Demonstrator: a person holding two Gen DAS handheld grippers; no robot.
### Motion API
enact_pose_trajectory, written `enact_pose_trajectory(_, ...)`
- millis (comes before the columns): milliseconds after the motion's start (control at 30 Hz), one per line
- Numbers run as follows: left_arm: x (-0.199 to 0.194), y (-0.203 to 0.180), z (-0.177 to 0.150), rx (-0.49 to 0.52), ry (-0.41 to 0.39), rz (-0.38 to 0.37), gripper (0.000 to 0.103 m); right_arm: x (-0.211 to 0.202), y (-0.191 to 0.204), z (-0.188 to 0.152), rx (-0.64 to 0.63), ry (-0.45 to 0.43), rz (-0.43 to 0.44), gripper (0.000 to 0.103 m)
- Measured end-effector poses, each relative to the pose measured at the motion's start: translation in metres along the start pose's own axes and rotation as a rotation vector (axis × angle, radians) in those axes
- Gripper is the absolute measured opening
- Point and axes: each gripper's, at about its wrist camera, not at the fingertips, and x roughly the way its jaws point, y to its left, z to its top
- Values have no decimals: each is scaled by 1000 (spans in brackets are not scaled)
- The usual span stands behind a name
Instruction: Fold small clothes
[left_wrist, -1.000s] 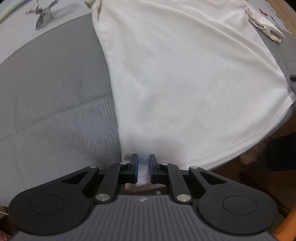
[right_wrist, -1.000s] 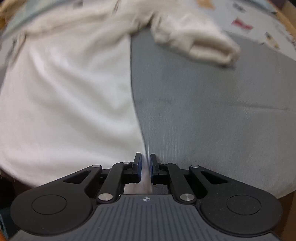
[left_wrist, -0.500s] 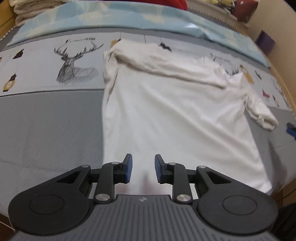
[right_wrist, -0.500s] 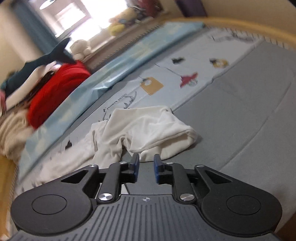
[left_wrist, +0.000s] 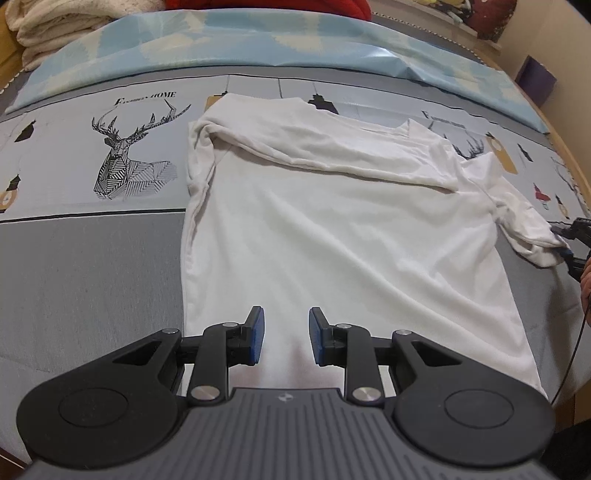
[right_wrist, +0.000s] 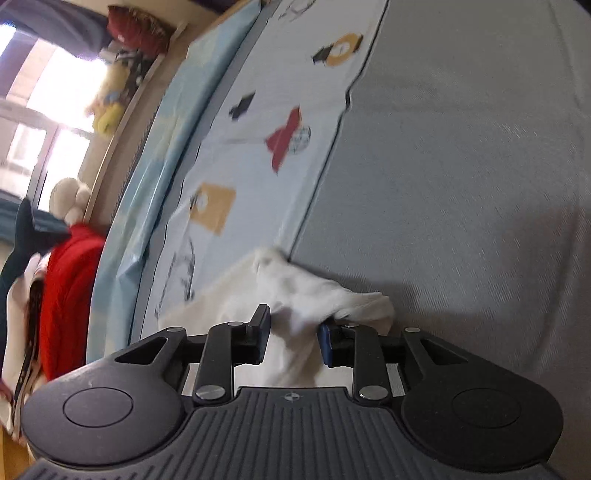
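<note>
Hovering over the near hem of the white shirt (left_wrist: 332, 236), which lies spread on the bed (left_wrist: 88, 280), the left gripper (left_wrist: 283, 336) stands parted, empty, tilted steeply down. Farther right, the right gripper (right_wrist: 293, 338), rolled sideways, is opening with the bunched sleeve (right_wrist: 317, 295) between its jaws.

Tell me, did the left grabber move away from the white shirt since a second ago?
Yes. The left gripper pulled back and up: the white shirt filled its view before, and now the whole shirt and the deer print beside it show.
</note>
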Motion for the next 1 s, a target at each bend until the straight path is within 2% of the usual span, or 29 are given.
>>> enact_pose_trajectory(33,1,-1,2,-4,-1,3,29,1,2,4,-12,-25,-31,29)
enact_pose_trajectory(100,3,-5,8,-9,-4,4,29,5,7,14,-34,-77,-62,18)
enact_pose_trajectory(133,5,-8,10,-8,-6,3,29,6,13,20,-58,-103,-60,7)
enact_pose_trajectory(200,9,-14,16,-4,-4,8,29,0,26,31,-118,-174,-31,4)
enact_pose_trajectory(267,13,-20,21,7,-4,14,29,-16,47,37,-213,-273,63,4)
enact_pose_trajectory(367,19,-28,29,26,-8,21,29,-66,85,20,-510,-523,274,4)
enact_pose_trajectory(433,22,-33,33,33,-11,18,29,-82,90,1,-630,-614,320,4)
enact_pose_trajectory(467,23,-35,35,36,-11,16,29,-79,88,-4,-646,-608,298,4)
enact_pose_trajectory(500,25,-38,36,39,-12,14,29,-66,84,-6,-636,-564,212,4)
enact_pose_trajectory(533,26,-41,37,44,-12,12,29,-49,78,-7,-616,-501,83,5)
enact_pose_trajectory(567,28,-43,38,49,-11,10,29,-29,68,-6,-579,-407,-54,5)
enact_pose_trajectory(633,31,-49,38,57,-3,8,29,6,30,-2,-390,-187,-244,5)
enact_pose_trajectory(667,32,-51,38,61,0,7,29,15,11,-1,-292,-105,-291,5)
enact_pose_trajectory(700,34,-52,38,65,3,6,29,18,-3,-1,-218,-63,-291,6)
enact_pose_trajectory(733,34,-53,38,67,4,5,29,15,-9,1,-195,-75,-258,4)
enact_pose_trajectory(800,35,-53,38,66,3,2,29,10,-3,8,-237,-103,-253,9)
enact_pose_trajectory(867,35,-53,38,65,2,0,30,3,0,18,-219,-164,-230,13)
enact_pose_trajectory(1000,36,-53,37,73,9,5,31,7,-4,54,-211,-273,-294,15)
